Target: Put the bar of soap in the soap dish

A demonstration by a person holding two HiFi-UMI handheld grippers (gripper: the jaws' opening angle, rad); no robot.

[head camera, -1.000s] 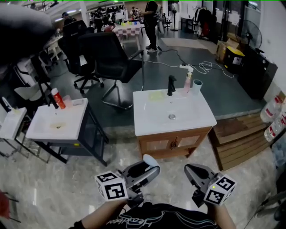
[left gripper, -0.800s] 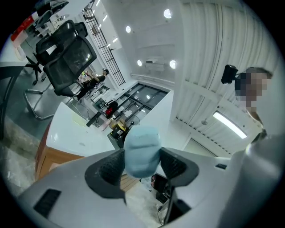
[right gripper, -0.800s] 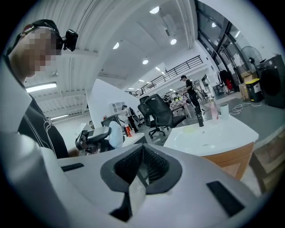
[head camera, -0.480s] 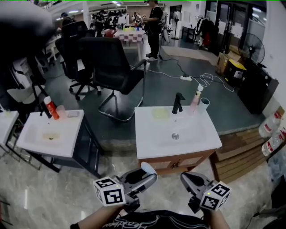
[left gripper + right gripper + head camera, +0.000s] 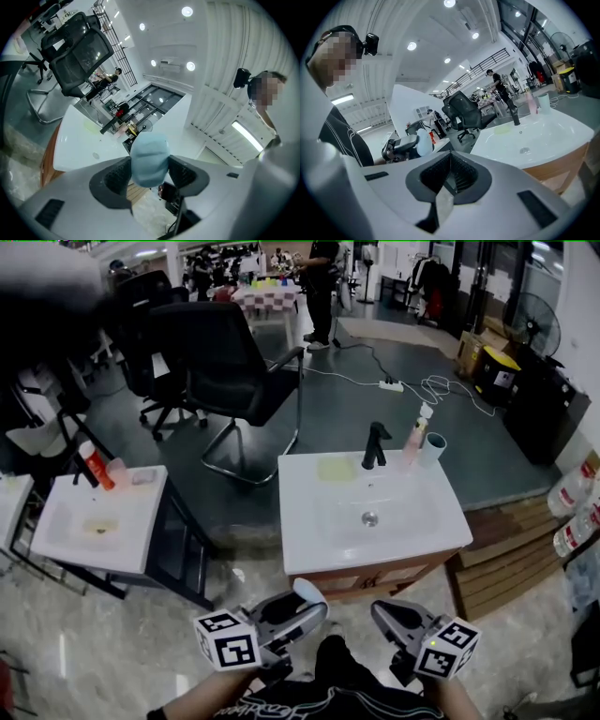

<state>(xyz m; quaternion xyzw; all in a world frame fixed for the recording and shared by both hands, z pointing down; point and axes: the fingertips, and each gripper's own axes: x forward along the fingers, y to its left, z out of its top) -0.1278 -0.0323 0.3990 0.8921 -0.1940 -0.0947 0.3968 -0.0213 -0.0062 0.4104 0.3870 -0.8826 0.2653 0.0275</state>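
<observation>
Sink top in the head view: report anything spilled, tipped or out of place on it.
Nothing stands out. The black faucet, pink bottle and cup stand upright along the back edge of the sink top, and no spill shows on it.

Office-lab with swivel chairs (image 5: 223, 345), washbasins (image 5: 323, 521)

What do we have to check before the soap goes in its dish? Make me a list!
1. Bar of soap pinched in the left hand-held gripper: ok.
2. Right hand-held gripper empty, jaws together: ok.
3. Soap dish in sight on the sink, left of the black faucet: ok.
4. Dish empty: cannot tell, too small.
5. Soap above the dish: not ok; it is short of the sink's near edge.
</observation>
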